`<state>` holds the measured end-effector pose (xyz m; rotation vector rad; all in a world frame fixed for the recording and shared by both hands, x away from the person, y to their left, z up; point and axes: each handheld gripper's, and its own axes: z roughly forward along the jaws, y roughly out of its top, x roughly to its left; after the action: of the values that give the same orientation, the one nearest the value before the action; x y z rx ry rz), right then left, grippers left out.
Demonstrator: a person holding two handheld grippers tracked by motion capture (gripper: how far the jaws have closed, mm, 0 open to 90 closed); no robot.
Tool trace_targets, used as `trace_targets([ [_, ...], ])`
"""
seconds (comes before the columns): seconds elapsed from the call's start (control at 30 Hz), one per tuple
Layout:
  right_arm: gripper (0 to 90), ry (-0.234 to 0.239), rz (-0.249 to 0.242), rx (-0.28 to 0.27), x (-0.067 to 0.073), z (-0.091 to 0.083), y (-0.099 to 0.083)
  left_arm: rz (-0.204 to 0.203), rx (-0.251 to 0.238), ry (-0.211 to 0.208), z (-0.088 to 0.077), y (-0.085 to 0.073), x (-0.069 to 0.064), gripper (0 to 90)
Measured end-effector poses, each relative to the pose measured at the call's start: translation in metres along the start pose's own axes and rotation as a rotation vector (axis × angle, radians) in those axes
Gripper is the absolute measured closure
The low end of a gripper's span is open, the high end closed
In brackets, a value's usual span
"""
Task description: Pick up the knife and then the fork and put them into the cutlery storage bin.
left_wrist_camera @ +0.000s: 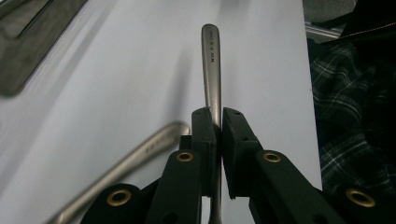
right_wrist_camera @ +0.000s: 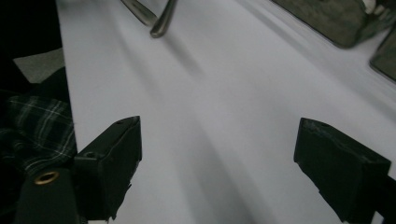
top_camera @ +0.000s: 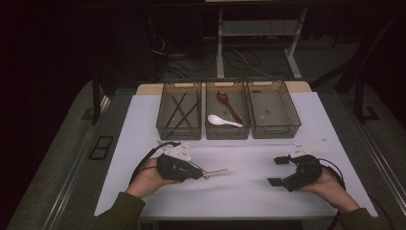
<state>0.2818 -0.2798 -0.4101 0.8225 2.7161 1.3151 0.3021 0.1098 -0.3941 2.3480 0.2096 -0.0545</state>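
L gripper [left_wrist_camera: 218, 126] jaws clamped on a steel utensil handle [left_wrist_camera: 211, 65], held just above the white table [top_camera: 249, 191]; 2nd steel handle [left_wrist_camera: 140, 154] beside it. R gripper [right_wrist_camera: 217, 154] jaws wide apart, nothing between. Three trays [top_camera: 179, 132] beyond.

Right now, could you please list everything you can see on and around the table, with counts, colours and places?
Table: one, white top, under all the things.
Baskets: three, grey see-through, side by side along the far edge.
Chopsticks: dark thin sticks crossed in the left basket; count unclear.
Wooden spoon: one, reddish brown, middle basket.
White spoon: one, near end of the middle basket.
Metal handles: two, silver; one clamped in the left gripper, the other close beside it.
Frame: one, pale, on the floor behind the table.
Left gripper: one, black, shut on a metal handle.
Right gripper: one, black, jaws wide open, holding nothing.
Hands: two, sleeved, at the near edge.
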Motion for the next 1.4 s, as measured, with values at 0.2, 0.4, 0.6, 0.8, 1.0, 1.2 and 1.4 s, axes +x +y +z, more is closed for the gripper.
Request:
trace_targets([
  [0.2, 15.4, 0.051, -0.043, 0.008, 0.0, 0.004, 0.015, 0.039, 0.006, -0.029, 0.02, 0.021, 0.004, 83.0],
  [0.4, 19.4, 0.091, -0.096, 0.035, 0.001, 0.014, 0.031, 0.081, 0.014, -0.058, 0.038, 0.041, 0.006, 83.0],
  [0.6, 23.3, 0.132, -0.128, 0.067, 0.004, 0.024, 0.045, 0.113, 0.022, -0.069, 0.05, 0.055, 0.011, 83.1],
  [0.8, 32.4, 0.17, -0.204, 0.123, 0.004, 0.04, 0.056, 0.134, 0.036, -0.084, 0.061, 0.065, 0.012, 83.0],
  [1.0, 46.6, 0.218, -0.229, 0.182, 0.004, 0.058, 0.064, 0.176, 0.041, -0.087, 0.062, 0.07, 0.01, 83.0],
  [1.2, 60.6, 0.249, -0.234, 0.242, 0.004, 0.074, 0.068, 0.181, 0.049, -0.092, 0.063, 0.07, 0.006, 83.0],
  [1.4, 74.6, 0.267, -0.218, 0.29, 0.006, 0.083, 0.069, 0.17, 0.063, -0.091, 0.065, 0.07, 0.004, 83.0],
])
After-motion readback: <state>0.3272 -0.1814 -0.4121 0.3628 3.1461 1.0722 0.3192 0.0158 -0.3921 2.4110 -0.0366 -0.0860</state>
